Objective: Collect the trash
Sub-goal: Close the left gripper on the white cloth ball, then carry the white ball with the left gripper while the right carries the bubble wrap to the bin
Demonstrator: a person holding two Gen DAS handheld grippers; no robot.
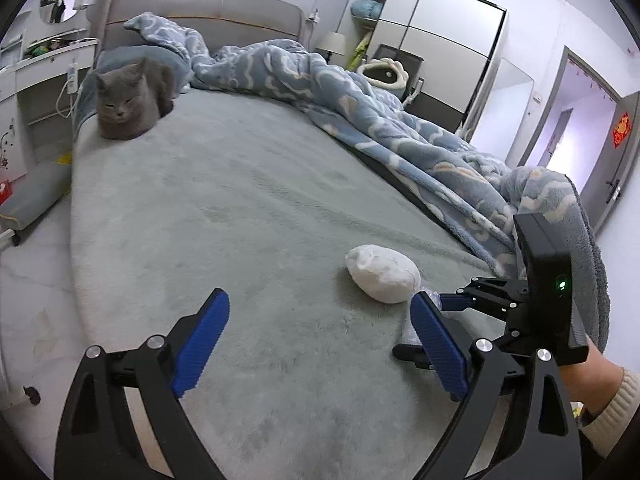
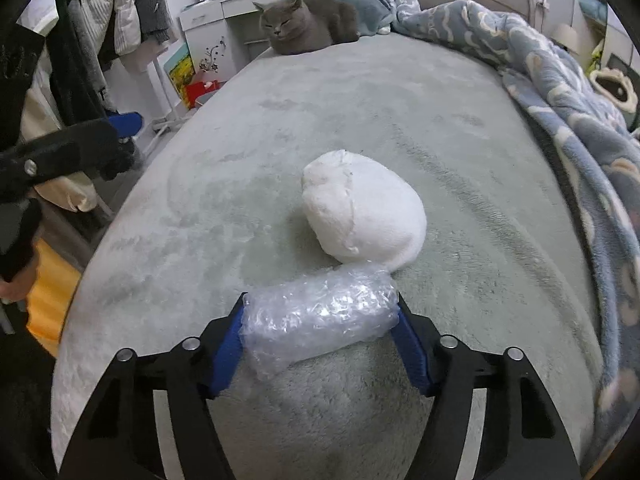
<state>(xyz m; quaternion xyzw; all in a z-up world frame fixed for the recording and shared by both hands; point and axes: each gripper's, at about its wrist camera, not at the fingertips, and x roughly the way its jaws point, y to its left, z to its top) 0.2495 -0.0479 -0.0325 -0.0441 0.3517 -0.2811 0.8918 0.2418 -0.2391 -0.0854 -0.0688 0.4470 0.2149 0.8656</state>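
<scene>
The right gripper (image 2: 320, 332) is clamped on the bubble wrap roll (image 2: 316, 316) near the white bundle (image 2: 364, 216); the left gripper (image 1: 320, 340) stands apart.

Both grippers are matte black, each with two angular arms that have triangular cut-outs and round silver screws at the pivots. The fingers (image 1: 202, 344) carry ribbed blue pads. The right gripper (image 1: 430, 322) bears a black box with a green light. A cream ribbed sleeve cuff (image 1: 618, 396) shows at four o'clock in the left wrist view.
</scene>
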